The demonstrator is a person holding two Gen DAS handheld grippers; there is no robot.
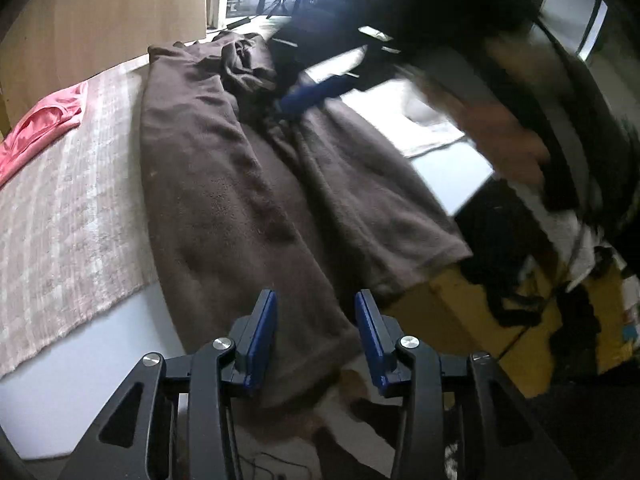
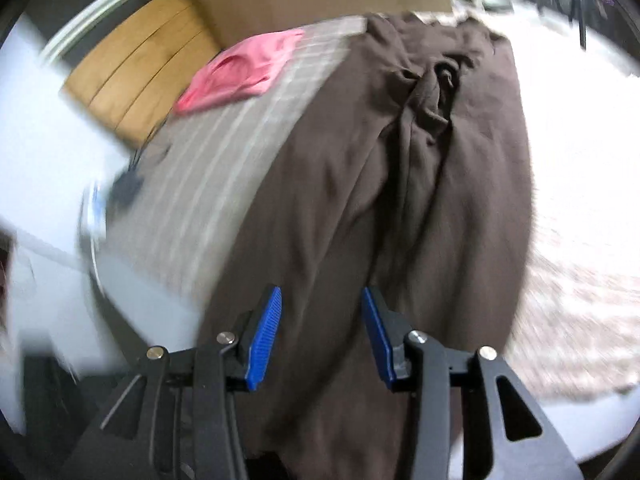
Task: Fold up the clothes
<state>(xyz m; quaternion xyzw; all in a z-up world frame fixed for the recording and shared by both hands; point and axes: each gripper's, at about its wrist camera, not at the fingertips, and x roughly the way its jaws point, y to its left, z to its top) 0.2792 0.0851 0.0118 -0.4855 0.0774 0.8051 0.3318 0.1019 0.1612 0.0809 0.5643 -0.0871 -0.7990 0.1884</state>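
In the left wrist view, the left gripper [image 1: 316,336] is seen at the bottom centre, its two blue pads [image 1: 262,338] standing partly apart with a clear gap between them. Nothing is clamped there; the brown trousers [image 1: 224,184] lie below the gap, and no pressing on the cloth can be made out. The trousers are spread from the upper centre down to the bottom centre, over a pale checked cloth [image 1: 64,216] that covers the left of the frame. A pink garment [image 1: 40,124] lies at the left edge, apart from the trousers. At the upper centre a blurred blue tool tip [image 1: 316,94] is seen just above the bunched waist; whether it touches the cloth cannot be told. A blurred hand [image 1: 504,140] shows at the right, and a yellow box [image 1: 448,312] at the lower right.

In the right wrist view, the right gripper [image 2: 322,336] is seen at the bottom centre, likewise partly open and holding nothing. The trousers [image 2: 400,184] fill the middle of the frame, running between and beyond the pads. The pink garment [image 2: 240,76] lies at the upper left on the checked cloth [image 2: 224,168].
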